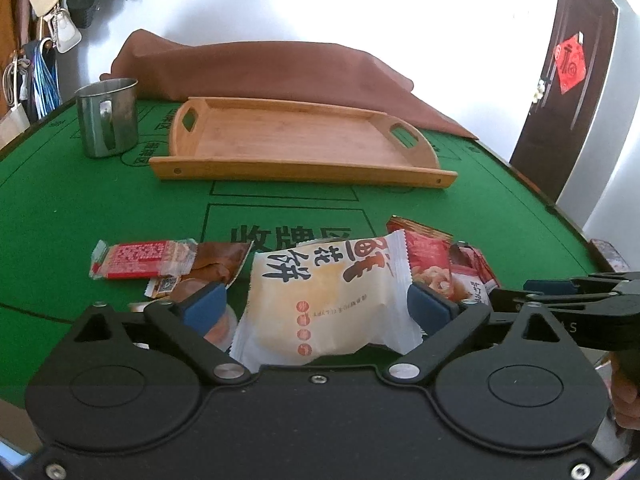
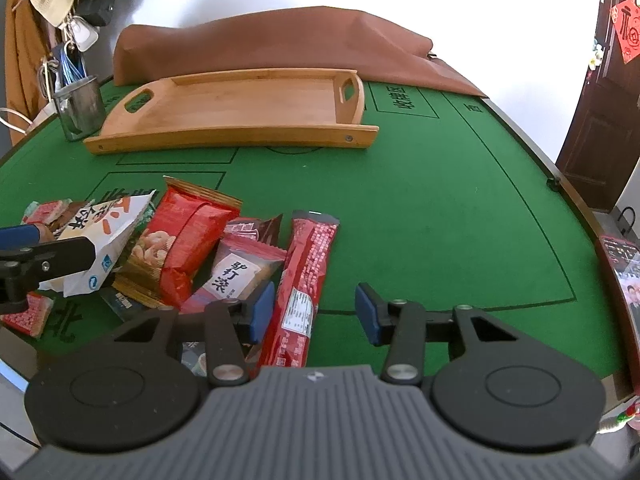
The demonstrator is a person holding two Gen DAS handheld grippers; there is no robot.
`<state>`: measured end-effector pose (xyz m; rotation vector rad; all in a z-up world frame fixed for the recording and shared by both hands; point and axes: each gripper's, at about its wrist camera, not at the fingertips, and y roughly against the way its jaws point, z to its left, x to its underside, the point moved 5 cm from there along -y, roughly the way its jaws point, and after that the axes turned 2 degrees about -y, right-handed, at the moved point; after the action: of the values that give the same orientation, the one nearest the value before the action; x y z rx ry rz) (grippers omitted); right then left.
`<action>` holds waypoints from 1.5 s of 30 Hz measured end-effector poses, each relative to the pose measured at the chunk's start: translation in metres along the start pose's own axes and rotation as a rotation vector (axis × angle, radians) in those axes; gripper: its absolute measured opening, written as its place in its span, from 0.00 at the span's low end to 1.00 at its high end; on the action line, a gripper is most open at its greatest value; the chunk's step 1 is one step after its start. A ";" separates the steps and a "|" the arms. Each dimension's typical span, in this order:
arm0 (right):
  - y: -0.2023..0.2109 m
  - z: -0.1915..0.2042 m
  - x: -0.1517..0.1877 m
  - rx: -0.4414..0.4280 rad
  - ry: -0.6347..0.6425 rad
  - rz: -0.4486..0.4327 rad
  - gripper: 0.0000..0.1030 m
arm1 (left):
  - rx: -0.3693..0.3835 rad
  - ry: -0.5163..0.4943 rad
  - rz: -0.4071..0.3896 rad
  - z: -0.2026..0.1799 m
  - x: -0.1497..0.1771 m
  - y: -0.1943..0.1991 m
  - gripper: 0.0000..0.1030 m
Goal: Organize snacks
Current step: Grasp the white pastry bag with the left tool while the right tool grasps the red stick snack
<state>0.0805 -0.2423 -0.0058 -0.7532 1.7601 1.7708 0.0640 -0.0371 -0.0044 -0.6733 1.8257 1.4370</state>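
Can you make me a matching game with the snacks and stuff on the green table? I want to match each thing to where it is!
Things:
1. white pastry packet
2. long red stick packet
3. metal mug
4. brown cloth

Places:
A. behind the wooden tray
B. between the right gripper fingers
C. between the left gripper fingers
D. left of the wooden tray

Pairs: 1-C, 2-B, 3-D, 4-A
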 end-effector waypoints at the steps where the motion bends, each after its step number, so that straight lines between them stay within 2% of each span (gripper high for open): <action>1: -0.001 0.000 0.000 0.000 0.001 0.001 0.58 | 0.008 0.003 0.005 0.000 0.000 -0.003 0.99; 5: -0.005 0.000 0.002 -0.004 -0.006 0.008 0.58 | 0.058 0.086 0.096 0.005 0.006 -0.022 1.00; 9: -0.009 0.001 0.002 0.001 0.003 0.001 0.58 | 0.063 0.104 0.090 0.009 0.008 -0.025 1.00; 12: -0.012 0.002 0.001 0.002 0.001 -0.009 0.57 | 0.068 0.127 0.092 0.013 0.006 -0.025 0.89; 14: -0.014 0.002 -0.001 0.014 -0.007 -0.021 0.54 | 0.067 0.140 0.095 0.016 0.004 -0.023 0.75; 16: -0.016 0.003 -0.002 0.031 -0.002 -0.034 0.51 | 0.071 0.151 0.104 0.018 0.003 -0.022 0.74; 18: -0.017 0.006 -0.002 0.040 0.009 -0.044 0.41 | 0.062 0.148 0.106 0.019 0.003 -0.020 0.73; 20: -0.017 0.008 -0.003 0.040 0.017 -0.047 0.35 | 0.048 0.134 0.104 0.017 0.002 -0.018 0.72; 21: -0.017 0.009 -0.003 0.038 0.014 -0.045 0.29 | 0.043 0.126 0.101 0.016 0.002 -0.016 0.72; 28: -0.014 0.005 -0.006 0.006 -0.025 -0.013 0.26 | -0.018 0.051 0.032 0.010 -0.007 0.000 0.72; 35: -0.005 0.003 -0.013 -0.002 -0.038 -0.020 0.17 | -0.047 0.059 0.014 0.021 -0.019 0.004 0.72; 38: -0.002 0.003 -0.017 0.011 -0.033 -0.031 0.18 | -0.058 0.069 0.010 0.027 -0.024 0.004 0.72; 44: -0.012 0.003 -0.013 0.010 -0.035 -0.009 0.27 | -0.058 0.090 0.009 0.035 -0.022 0.007 0.72; 45: -0.014 0.002 -0.012 0.008 -0.040 -0.010 0.33 | -0.059 0.092 0.011 0.035 -0.022 0.007 0.72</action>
<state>0.0990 -0.2395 -0.0078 -0.7181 1.7332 1.7593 0.0790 -0.0019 0.0125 -0.7716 1.8659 1.4942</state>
